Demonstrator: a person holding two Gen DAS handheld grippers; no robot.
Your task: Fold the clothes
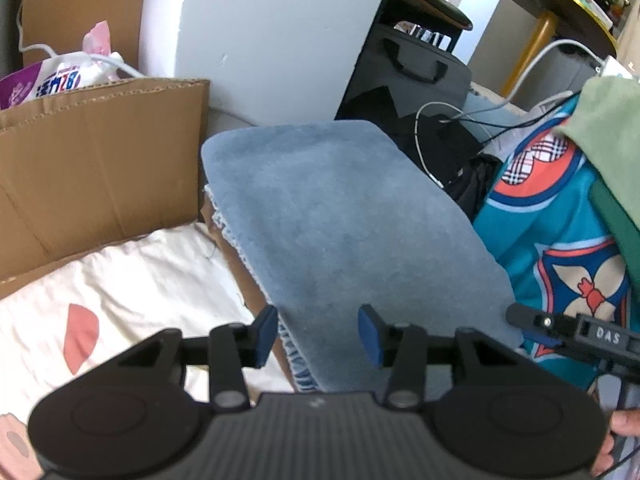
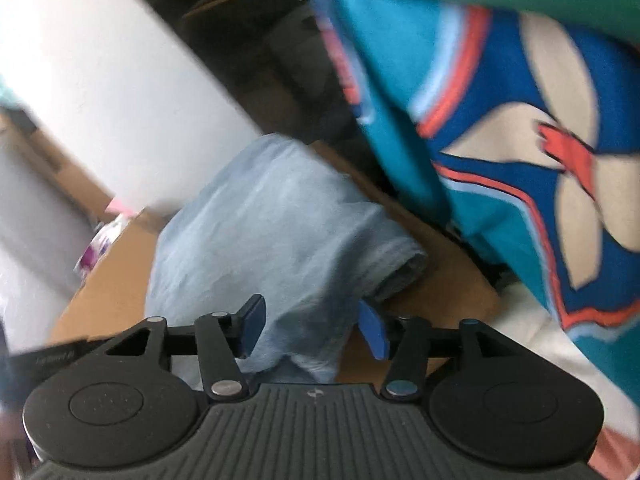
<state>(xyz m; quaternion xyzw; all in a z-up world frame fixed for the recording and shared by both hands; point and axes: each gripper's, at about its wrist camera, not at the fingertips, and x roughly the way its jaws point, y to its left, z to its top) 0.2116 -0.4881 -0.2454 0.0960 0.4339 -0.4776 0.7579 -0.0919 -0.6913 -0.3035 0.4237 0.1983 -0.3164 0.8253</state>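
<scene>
Now your left gripper (image 1: 318,334) stands released, its blue pads apart over the near end of the folded blue towel (image 1: 340,216), neither pad pressing the cloth. Your right gripper (image 2: 312,326) is released too, jaws spread either side of the same towel's near edge without pinching it; that view is blurred. From the left gripper, the towel runs toward 12 o'clock, lying across a cardboard box (image 1: 92,168). At 9 o'clock sits a white cloth with pink spots (image 1: 120,292). At 2 o'clock hangs a teal patterned garment (image 1: 556,232), with a green garment (image 1: 608,128) over it.
</scene>
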